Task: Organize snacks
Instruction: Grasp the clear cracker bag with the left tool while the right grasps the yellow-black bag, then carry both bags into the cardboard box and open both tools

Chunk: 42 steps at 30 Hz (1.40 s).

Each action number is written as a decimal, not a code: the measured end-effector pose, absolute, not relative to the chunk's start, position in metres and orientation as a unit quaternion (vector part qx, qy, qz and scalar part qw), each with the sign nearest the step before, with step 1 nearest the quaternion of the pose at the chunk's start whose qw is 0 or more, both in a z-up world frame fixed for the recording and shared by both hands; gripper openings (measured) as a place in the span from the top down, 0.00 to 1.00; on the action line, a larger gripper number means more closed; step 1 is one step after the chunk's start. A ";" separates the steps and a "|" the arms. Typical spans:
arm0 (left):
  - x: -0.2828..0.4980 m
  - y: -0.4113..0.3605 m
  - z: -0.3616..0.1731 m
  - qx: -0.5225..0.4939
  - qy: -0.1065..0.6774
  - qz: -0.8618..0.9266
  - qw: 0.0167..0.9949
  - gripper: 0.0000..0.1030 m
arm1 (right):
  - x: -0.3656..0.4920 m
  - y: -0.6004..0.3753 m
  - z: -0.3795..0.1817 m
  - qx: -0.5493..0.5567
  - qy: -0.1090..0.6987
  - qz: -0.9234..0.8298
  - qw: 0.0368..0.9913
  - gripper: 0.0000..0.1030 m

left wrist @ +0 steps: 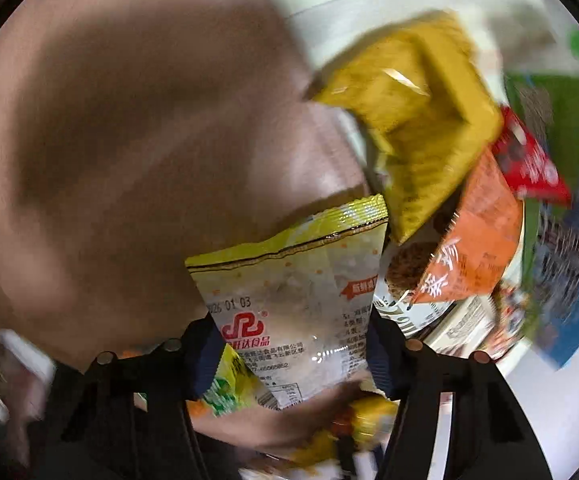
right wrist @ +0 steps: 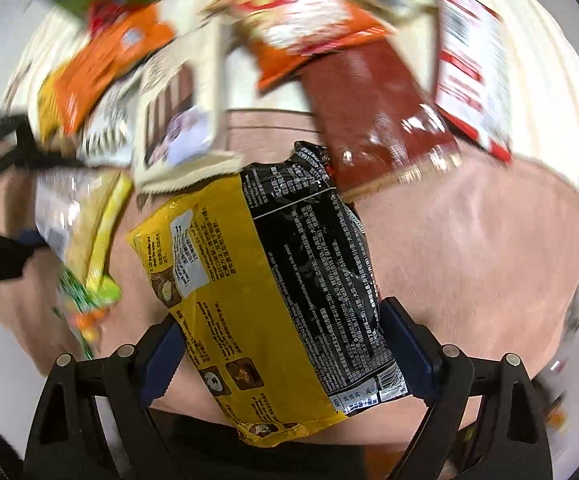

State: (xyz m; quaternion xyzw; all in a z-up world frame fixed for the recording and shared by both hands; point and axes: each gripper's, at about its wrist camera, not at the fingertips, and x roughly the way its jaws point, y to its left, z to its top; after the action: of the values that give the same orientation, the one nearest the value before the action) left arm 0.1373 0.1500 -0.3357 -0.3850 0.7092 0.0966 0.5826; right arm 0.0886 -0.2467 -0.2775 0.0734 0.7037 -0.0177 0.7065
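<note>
Yellow-black noodle pack [right wrist: 273, 292] lies lengthwise between the clamped right gripper [right wrist: 285, 344] fingers, while the left gripper [left wrist: 289, 356] pinches a pale packet [left wrist: 289, 300].

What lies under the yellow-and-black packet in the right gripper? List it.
Under the yellow-and-black packet, held between the right gripper fingers, only the pinkish-brown surface shows around its edges. Whatever sits directly beneath the packet is covered. Its far corner meets a dark red pack; which overlaps is unclear.

Each camera looks forward along its own fingers, very near a clamped packet. Both views share the snack pile [left wrist: 461, 184], at two o'clock for the left, twelve o'clock [right wrist: 289, 40] for the right.
</note>
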 end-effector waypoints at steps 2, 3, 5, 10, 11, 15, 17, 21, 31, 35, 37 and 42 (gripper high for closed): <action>0.143 0.137 -0.322 -0.287 0.716 0.070 0.632 0.44 | 0.085 -0.267 -0.270 0.104 0.697 -0.037 0.708 0.10; 0.144 0.126 -0.313 -0.213 0.717 0.053 0.662 0.44 | 0.082 -0.276 -0.268 0.121 0.693 -0.049 0.709 0.10; 0.141 0.108 -0.300 -0.097 0.701 0.033 0.706 0.44 | 0.076 -0.296 -0.265 0.166 0.683 -0.072 0.708 0.10; 0.127 0.076 -0.307 0.058 0.684 -0.022 0.727 0.41 | 0.077 -0.335 -0.271 0.242 0.673 -0.095 0.693 0.07; 0.125 0.075 -0.311 0.067 0.685 -0.024 0.725 0.40 | 0.080 -0.337 -0.273 0.236 0.679 -0.090 0.689 0.05; 0.112 0.090 -0.329 0.063 0.693 -0.027 0.718 0.37 | 0.078 -0.348 -0.263 0.222 0.677 -0.071 0.699 0.05; 0.105 0.098 -0.335 0.045 0.690 -0.030 0.722 0.37 | 0.073 -0.339 -0.254 0.210 0.678 -0.070 0.701 0.05; 0.088 0.123 -0.343 0.023 0.682 -0.036 0.730 0.37 | 0.060 -0.303 -0.259 0.146 0.703 -0.063 0.693 0.05; 0.045 0.146 -0.305 0.037 0.666 -0.037 0.744 0.51 | 0.035 -0.299 -0.231 0.125 0.703 -0.074 0.696 0.14; 0.005 0.154 -0.281 0.047 0.660 -0.026 0.749 0.51 | 0.026 -0.325 -0.186 0.191 0.689 -0.038 0.698 0.14; -0.011 0.153 -0.268 0.041 0.658 -0.024 0.752 0.51 | 0.026 -0.333 -0.162 0.215 0.678 -0.019 0.703 0.14; -0.036 0.163 -0.224 0.021 0.639 -0.033 0.768 0.51 | 0.043 -0.356 -0.112 0.256 0.645 0.021 0.719 0.14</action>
State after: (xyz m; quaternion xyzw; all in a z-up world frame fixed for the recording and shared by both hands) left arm -0.0364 0.1630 -0.2238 0.0209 0.6387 -0.0333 0.7684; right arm 0.0426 -0.3561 -0.1116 0.2564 0.6455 0.0212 0.7192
